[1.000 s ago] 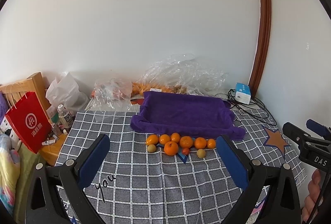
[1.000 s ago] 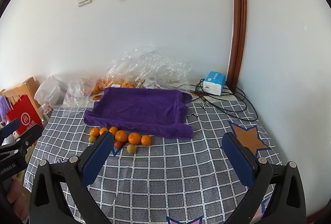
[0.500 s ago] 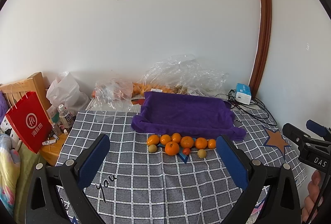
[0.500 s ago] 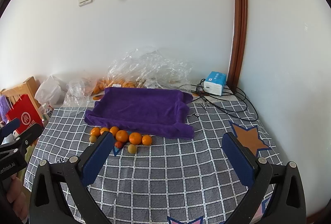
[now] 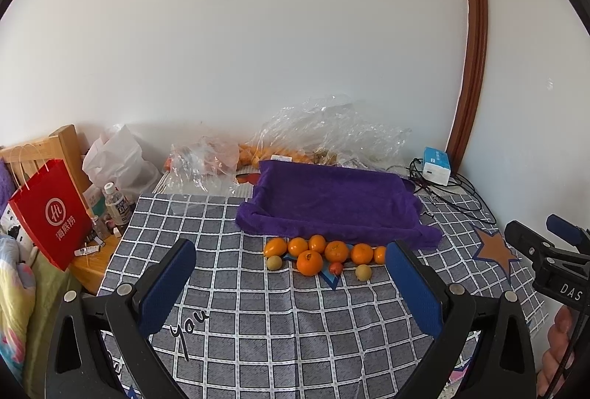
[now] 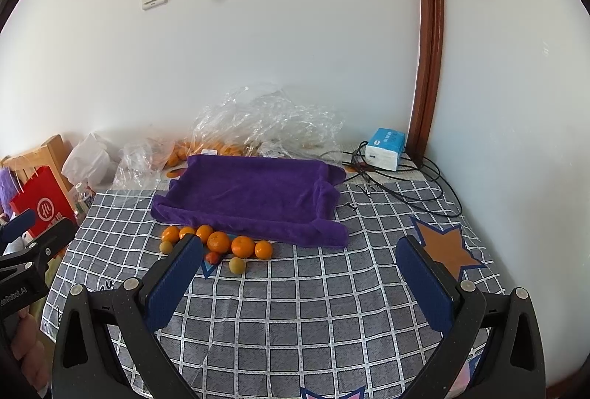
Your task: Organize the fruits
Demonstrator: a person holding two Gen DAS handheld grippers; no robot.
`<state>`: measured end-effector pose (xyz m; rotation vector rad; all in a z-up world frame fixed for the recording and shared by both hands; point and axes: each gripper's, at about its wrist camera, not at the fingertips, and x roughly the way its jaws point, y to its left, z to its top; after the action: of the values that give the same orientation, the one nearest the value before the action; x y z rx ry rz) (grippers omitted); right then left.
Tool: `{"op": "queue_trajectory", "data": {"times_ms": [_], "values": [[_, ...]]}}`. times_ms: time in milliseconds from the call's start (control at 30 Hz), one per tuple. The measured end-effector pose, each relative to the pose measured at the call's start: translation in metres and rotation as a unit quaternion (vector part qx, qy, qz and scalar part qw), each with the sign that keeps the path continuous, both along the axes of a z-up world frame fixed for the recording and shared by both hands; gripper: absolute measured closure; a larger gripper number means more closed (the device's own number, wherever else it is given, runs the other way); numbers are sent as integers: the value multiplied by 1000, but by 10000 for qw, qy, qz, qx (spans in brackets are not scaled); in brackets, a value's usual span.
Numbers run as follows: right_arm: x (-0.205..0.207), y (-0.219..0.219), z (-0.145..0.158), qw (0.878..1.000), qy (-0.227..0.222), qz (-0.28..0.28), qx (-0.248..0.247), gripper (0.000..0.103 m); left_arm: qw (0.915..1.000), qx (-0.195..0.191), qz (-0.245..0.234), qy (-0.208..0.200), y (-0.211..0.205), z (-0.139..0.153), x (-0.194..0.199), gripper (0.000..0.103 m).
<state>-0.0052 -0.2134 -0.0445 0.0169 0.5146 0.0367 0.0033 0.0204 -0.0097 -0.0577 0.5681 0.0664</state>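
While both our tools hang above the checked tablecloth [image 5: 295,343], nothing is between their fingers. Left gripper [image 5: 291,284]: spread wide, empty. Right gripper [image 6: 298,281]: spread wide, empty. Fruits [image 5: 324,253] lie in a loose row on the cloth, touching or just beside the near edge of the purple towel [image 5: 339,200]. From the left tool they sit straight ahead, between its fingers in view. From the right tool they sit ahead and left, partly behind its left finger [image 6: 173,283].
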Motion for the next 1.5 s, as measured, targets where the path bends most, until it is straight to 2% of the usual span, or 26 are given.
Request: {"op": "queue_trajectory", "data": {"times_ms": [167, 333, 467, 600, 700, 800, 933, 1067, 1200, 1500], "values": [[13, 6, -19, 9999, 81, 75, -43, 0, 9998, -52, 54, 163, 9, -17, 15, 0], [38, 16, -51, 9994, 260, 201, -108, 0, 9988, -124, 166, 433, 24, -49, 36, 0], [58, 21, -77, 9990, 351, 26, -258, 7, 9965, -269, 311, 730, 38, -77, 53, 2], [83, 20, -99, 9974, 671, 245, -19, 12, 9946, -326, 365, 910, 51, -104, 69, 9], [101, 25, -114, 9966, 796, 208, -105, 20, 9932, -431, 326, 1027, 58, -120, 81, 10], [122, 28, -126, 9947, 984, 302, 26, 22, 9915, -501, 272, 1172, 65, -133, 93, 17], [146, 29, -143, 9906, 1246, 466, 313, 30, 9916, -266, 328, 1221, 73, -145, 103, 17], [164, 37, -156, 9887, 1378, 523, 276, 43, 9881, -390, 280, 1461, 84, -156, 111, 17], [176, 42, -167, 9851, 1578, 642, 243, 50, 9861, -480, 291, 1563, 91, -163, 117, 17], [194, 49, -178, 9840, 1632, 711, 40, 55, 9853, -555, 109, 1613, 85, -167, 131, 17]]}}
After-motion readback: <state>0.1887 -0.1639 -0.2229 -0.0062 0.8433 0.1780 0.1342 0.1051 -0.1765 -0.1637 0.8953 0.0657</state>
